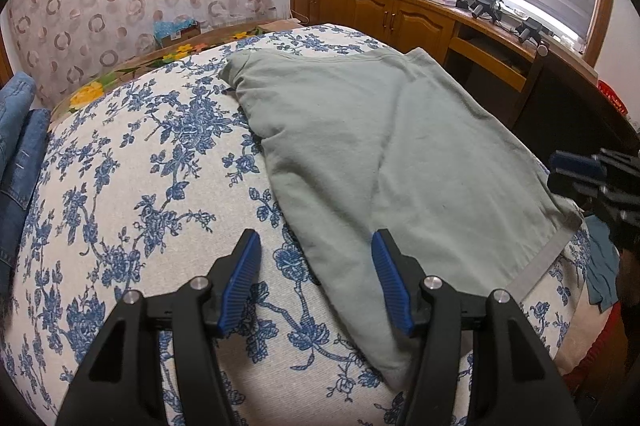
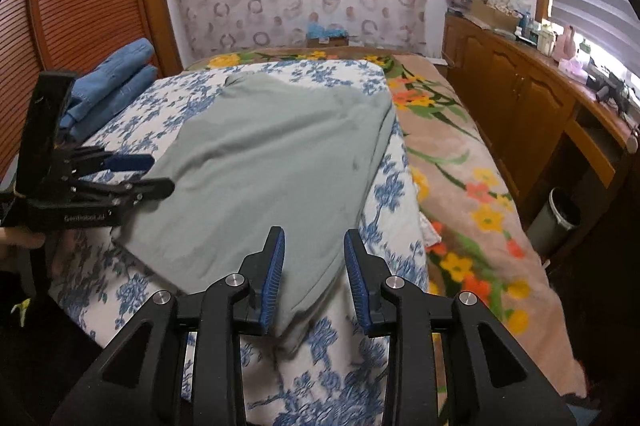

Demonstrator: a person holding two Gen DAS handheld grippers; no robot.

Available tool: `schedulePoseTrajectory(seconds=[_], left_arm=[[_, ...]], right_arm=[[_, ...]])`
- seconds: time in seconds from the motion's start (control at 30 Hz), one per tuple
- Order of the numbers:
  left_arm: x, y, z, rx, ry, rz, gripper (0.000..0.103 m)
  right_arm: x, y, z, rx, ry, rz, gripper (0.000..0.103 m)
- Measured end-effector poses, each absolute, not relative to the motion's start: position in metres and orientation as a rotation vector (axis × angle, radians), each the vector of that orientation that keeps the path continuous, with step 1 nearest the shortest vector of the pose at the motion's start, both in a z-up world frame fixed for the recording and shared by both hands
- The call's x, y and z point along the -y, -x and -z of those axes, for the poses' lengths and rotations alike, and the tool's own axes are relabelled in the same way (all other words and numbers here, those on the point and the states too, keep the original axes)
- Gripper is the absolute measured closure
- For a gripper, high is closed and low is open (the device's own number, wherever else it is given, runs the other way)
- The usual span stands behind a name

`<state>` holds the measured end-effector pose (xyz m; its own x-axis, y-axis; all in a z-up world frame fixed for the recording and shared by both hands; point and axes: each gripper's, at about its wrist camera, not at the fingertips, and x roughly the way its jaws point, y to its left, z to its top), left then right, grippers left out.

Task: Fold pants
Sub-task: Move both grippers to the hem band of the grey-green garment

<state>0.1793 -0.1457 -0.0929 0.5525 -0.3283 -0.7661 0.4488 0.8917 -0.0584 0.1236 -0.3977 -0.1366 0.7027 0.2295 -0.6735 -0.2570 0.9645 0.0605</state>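
While the bed (image 2: 460,161) carries the grey-green pants (image 1: 384,153) spread flat on its blue-flowered cover (image 1: 132,193), both tools hover empty: left gripper (image 1: 316,250) with jaws wide at one near corner, right gripper (image 2: 314,246) narrower at the other. A bite through one layer only would probably skew the fold.
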Motion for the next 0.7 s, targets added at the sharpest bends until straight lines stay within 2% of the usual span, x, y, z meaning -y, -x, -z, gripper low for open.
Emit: schedulePoseTrajectory(seconds=[0.7], left_arm=[[0.149,-0.179,0.092,-0.882,-0.162,0.467,0.043]], right_arm=[[0.397,-0.108,0.149,-0.754,-0.016,-0.289,0.072]])
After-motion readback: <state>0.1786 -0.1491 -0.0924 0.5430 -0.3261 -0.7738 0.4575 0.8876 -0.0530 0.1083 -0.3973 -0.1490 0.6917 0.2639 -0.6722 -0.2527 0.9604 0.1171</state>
